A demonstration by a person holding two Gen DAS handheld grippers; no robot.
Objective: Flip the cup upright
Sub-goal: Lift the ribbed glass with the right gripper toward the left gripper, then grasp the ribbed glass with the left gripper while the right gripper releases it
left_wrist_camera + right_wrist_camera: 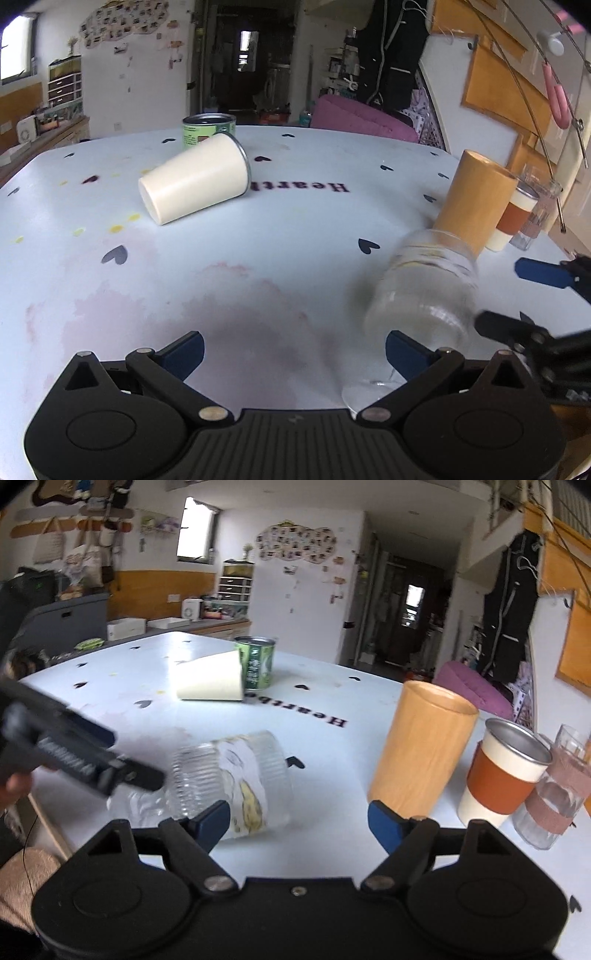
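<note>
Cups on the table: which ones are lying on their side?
Two: the cream cup beside the green can, and the clear ribbed glass by the grippers. The banded cup stands upright.

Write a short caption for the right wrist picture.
Open right gripper nears a tipped glass cup on the table.

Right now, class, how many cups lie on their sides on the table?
2: the cream metal-rimmed cup beside the green tin, and the clear ribbed glass cup near the front edge.
</note>
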